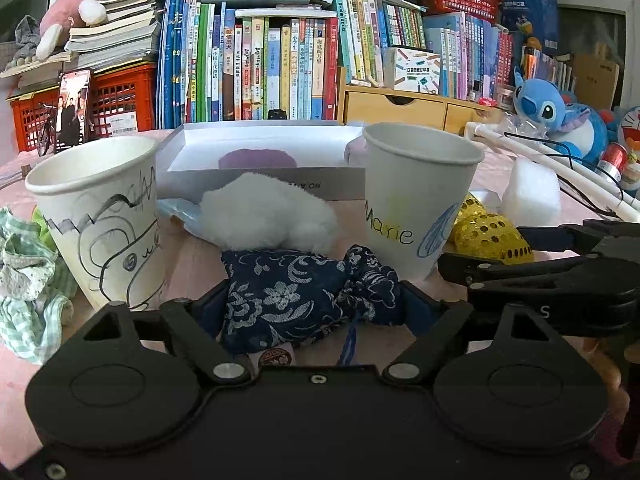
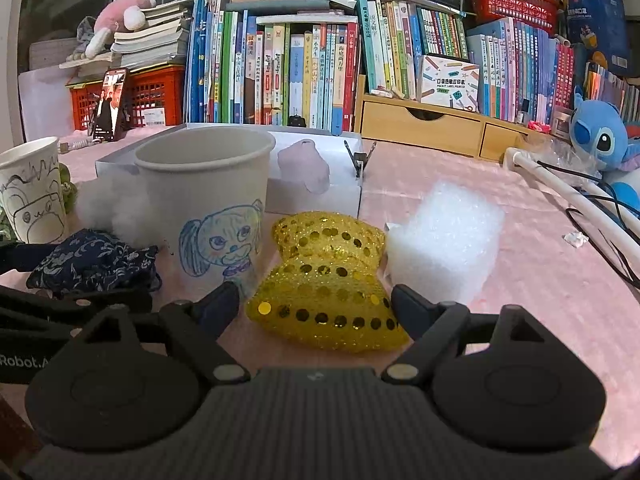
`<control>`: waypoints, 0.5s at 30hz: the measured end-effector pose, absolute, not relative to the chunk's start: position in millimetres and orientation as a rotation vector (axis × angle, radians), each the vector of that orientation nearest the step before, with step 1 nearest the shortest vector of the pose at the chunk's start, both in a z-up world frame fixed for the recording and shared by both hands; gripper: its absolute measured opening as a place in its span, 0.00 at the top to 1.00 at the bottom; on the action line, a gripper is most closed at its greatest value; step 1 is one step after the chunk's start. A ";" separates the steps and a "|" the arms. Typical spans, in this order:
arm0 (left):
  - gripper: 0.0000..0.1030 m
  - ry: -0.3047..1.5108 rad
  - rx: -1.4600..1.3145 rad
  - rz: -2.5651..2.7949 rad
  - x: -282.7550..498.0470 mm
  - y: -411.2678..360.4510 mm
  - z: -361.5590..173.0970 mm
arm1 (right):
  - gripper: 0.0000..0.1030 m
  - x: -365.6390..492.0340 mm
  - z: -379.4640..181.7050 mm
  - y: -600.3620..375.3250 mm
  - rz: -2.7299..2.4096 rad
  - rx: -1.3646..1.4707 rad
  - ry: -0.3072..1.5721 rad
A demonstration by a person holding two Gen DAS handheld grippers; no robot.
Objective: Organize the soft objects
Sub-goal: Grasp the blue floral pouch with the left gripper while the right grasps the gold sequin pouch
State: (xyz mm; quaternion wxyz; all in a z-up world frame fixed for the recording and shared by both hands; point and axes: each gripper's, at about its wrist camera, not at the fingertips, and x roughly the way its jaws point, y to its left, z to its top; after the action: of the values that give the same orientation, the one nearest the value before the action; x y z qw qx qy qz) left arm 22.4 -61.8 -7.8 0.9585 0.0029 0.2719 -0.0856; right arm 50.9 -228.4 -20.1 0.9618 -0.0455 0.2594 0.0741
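A navy floral drawstring pouch (image 1: 296, 292) lies on the pink table between the fingers of my left gripper (image 1: 314, 304), filling the gap, with both pads against its sides. It sits between two white paper cups, a scribbled one (image 1: 104, 216) and one marked "Marie" (image 1: 416, 200). White fluffy stuffing (image 1: 264, 212) lies just behind the pouch. My right gripper (image 2: 316, 304) straddles a gold sequined cushion (image 2: 328, 280). Its right finger touches the cushion, and a thin gap shows at the left finger. A white foam block (image 2: 444, 240) stands right of the cushion.
A shallow white box (image 1: 260, 180) holding a purple soft piece stands behind the cups. Green checked cloth (image 1: 28, 280) lies at the far left. Books, red crates, a wooden drawer unit and blue plush toys (image 1: 560, 116) line the back. White tubing and cables (image 2: 580, 204) run along the right.
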 end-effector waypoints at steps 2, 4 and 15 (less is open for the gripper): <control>0.27 0.548 0.005 -0.177 20.6 -62.2 -5.5 | 0.18 50.0 -20.5 -227.8 0.151 -0.098 0.524; 0.29 0.546 0.003 -0.181 19.7 -61.9 -3.0 | 0.23 48.9 -21.4 -225.9 0.147 -0.110 0.523; 0.58 0.487 0.017 -0.184 3.5 -60.4 18.5 | 0.48 34.5 -20.5 -221.8 0.112 -0.139 0.475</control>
State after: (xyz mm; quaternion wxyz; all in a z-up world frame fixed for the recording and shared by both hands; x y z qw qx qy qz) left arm 3.5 -60.4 18.5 0.9663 0.0082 0.2406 -0.0909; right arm 34.5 -221.8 -20.5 0.9680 -0.0688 0.2351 0.0554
